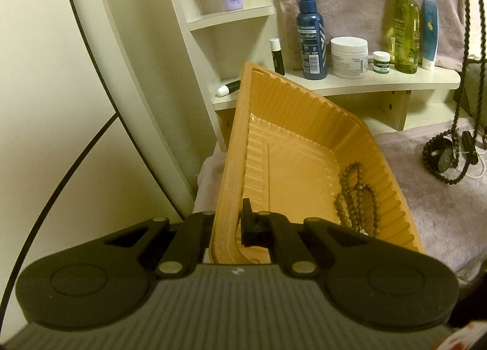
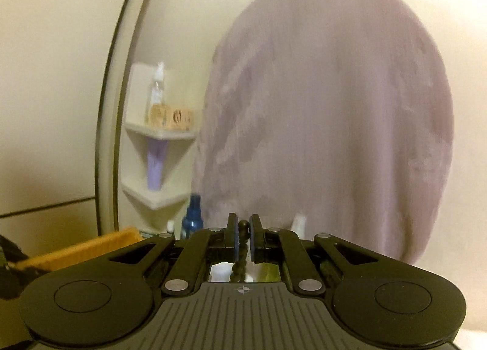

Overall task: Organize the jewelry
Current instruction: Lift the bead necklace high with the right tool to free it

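The left hand-held gripper [image 1: 226,229] pinches the rim of the tilted orange tray [image 1: 274,112], brown beads [image 1: 357,197] pooled inside. The right hand-held gripper [image 2: 243,237] grips a dark bead strand [image 2: 240,254]; I'd level the tray, then lower the strand in slowly.

Cream wall [image 1: 45,61] with thin dark lines is sitting left of the white corner shelf [image 1: 231,16]. A fuzzy lavender blanket [image 2: 328,106] is hanging right of that shelf, and warm yellowish light is washing over everything.
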Motion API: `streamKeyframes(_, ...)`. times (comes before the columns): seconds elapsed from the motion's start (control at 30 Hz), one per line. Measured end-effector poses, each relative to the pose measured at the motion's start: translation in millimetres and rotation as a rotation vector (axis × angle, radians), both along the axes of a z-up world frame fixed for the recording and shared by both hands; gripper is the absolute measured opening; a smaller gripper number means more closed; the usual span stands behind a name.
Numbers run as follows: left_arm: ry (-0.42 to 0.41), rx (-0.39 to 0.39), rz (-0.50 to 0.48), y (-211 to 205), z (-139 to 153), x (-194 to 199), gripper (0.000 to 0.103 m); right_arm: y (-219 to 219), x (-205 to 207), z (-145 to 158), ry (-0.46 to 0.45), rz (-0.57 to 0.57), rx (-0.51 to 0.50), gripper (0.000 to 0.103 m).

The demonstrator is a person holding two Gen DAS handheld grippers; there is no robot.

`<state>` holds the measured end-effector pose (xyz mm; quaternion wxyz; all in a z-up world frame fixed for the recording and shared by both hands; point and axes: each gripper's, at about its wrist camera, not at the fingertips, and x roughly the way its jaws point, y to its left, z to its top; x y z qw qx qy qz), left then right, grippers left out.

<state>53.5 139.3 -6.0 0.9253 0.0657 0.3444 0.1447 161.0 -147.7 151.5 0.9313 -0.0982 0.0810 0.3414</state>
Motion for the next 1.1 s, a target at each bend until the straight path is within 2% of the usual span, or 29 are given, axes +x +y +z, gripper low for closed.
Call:
streamKeyframes(0.43, -0.007, 0.0, 0.005, 0, 0, 0, 0.004, 17, -3, 54, -0.089, 0.081, 0.069, 0.007)
streamKeyframes(0.73, -0.008, -0.003, 0.005, 0, 2, 1, 0.004, 67, -11, 77, -0.106, 0.22, 0.098, 0.007)
streamKeyframes(0.93, -0.009, -0.004, 0.005, 1, 2, 1, 0.004, 105, -11, 68, -0.066, 0.296, 0.114, 0.007)
streamKeyframes(1.1, -0.01, -0.005, 0.005, 0, 2, 1, 0.004, 134, 1, 31, 0.038, 0.308, 0.089, 0.007)
